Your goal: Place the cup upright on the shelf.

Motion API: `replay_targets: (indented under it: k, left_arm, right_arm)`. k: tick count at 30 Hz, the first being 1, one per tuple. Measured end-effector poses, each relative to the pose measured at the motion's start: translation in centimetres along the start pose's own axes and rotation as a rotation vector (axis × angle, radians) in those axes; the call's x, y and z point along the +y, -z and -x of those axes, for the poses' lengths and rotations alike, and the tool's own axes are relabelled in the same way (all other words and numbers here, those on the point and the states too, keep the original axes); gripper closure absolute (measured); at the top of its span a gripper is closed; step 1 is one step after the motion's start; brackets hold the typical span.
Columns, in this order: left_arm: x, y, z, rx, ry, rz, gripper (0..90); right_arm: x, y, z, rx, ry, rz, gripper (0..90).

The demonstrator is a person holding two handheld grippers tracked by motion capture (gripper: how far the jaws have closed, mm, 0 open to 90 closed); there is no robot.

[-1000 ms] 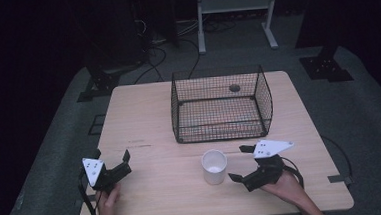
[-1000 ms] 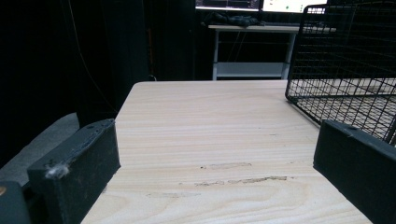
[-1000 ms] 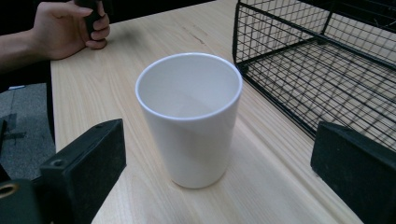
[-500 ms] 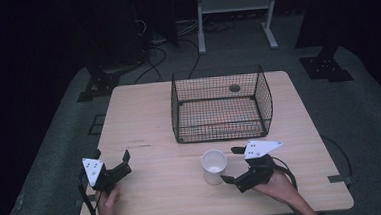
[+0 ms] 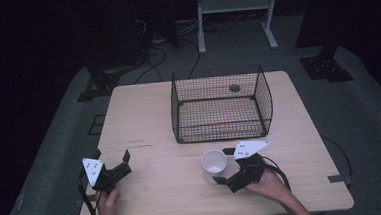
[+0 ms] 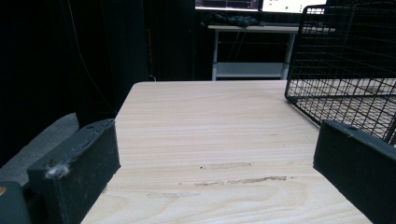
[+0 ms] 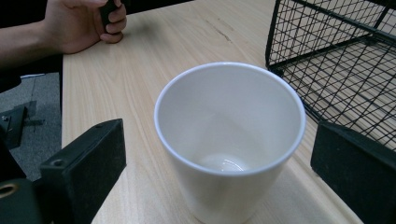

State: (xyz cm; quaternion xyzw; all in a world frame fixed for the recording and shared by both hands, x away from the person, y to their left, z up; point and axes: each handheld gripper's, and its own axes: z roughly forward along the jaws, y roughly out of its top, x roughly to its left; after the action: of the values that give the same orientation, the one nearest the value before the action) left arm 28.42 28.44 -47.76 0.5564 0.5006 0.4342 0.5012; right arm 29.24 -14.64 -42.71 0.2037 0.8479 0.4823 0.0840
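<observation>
A pale wooden table (image 5: 149, 120) is standing on grey carpet in a dark room, with a wire basket (image 5: 221, 105) sitting at its far middle. The right gripper (image 5: 225, 166) is spreading its jaws around an upright white cup (image 5: 214, 162), without touching it. The left gripper (image 5: 112, 161) is resting open near the front-left edge.

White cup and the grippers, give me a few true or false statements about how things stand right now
1. The white cup stands upright on the table. True.
2. The cup holds liquid. False: it is empty.
3. The right gripper is shut on the cup. False: its jaws stand open on either side of the cup, apart from it.
4. The wire basket has the cup inside it. False: the cup stands on the table in front of the basket.
5. The left gripper is open with nothing between its jaws. True.
</observation>
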Motion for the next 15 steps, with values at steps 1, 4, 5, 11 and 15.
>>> replay_targets:
  k: [1,4,5,11,15]
  left_arm:
    - [0.0,0.0,0.0,0.0,0.0,0.0,0.0]
    - [0.0,0.0,0.0,0.0,0.0,0.0,0.0]
    - [0.0,0.0,0.0,0.0,0.0,0.0,0.0]
    - [0.0,0.0,0.0,0.0,0.0,0.0,0.0]
    - [0.0,0.0,0.0,-0.001,0.0,0.0,0.0]
  right_arm:
    - [0.0,0.0,0.0,0.0,0.0,0.0,2.8]
    - [0.0,-0.6,0.0,0.01,0.0,-0.012,2.8]
    - [0.0,-0.6,0.0,0.01,0.0,-0.012,2.8]
    - [0.2,-1.5,0.0,0.015,0.009,-0.02,3.5]
    - [0.2,-2.0,0.0,0.011,0.019,-0.034,8.2]
